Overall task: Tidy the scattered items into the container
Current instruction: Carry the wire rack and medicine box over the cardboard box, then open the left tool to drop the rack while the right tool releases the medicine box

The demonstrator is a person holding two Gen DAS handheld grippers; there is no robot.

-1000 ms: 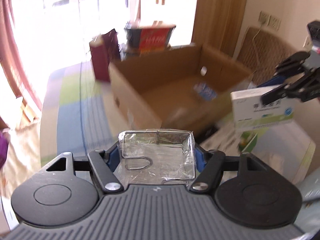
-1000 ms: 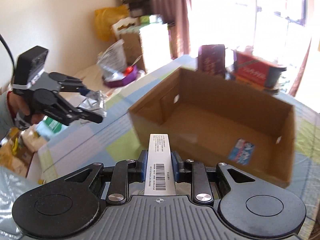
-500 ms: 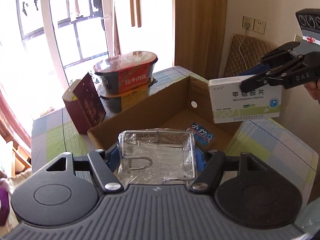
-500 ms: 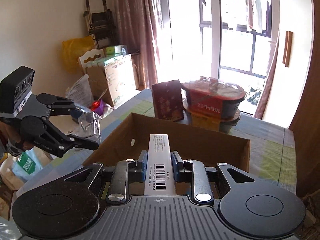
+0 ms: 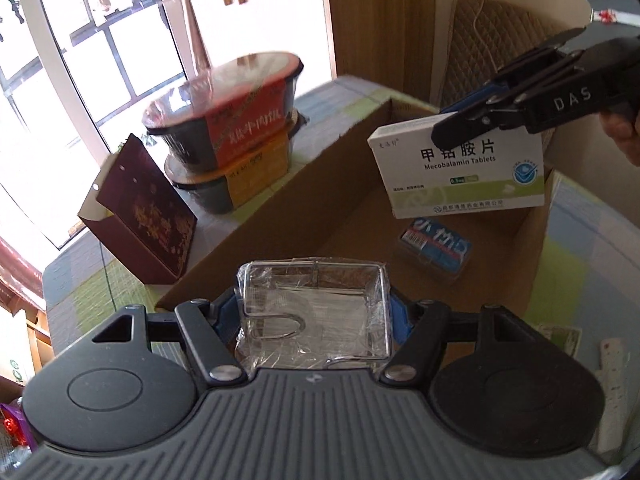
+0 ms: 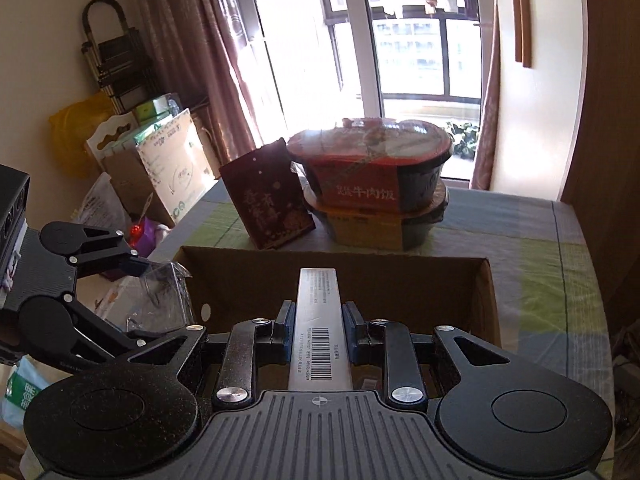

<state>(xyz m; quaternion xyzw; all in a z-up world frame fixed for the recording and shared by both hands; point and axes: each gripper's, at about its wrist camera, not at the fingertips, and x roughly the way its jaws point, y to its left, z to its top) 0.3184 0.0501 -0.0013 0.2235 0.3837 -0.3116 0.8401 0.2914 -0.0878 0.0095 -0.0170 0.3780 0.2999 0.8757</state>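
Observation:
An open cardboard box stands on the table, and its far wall fills the middle of the right wrist view. My left gripper is shut on a clear plastic packet with wire clips, held at the box's near edge. My right gripper is shut on a white tablet box, which hangs over the cardboard box's opening as a white and green pack in the left wrist view. A small blue packet lies on the box floor.
Two stacked instant meal bowls and a dark red paper bag stand on the table beyond the cardboard box. A checked cloth covers the table. Cartons and bags crowd the floor to the left. A hand holds the right gripper.
Both grippers have moved closer to the cardboard box, keeping their loads. The tablet box now hangs over the opening and the clear packet has come to the near edge.

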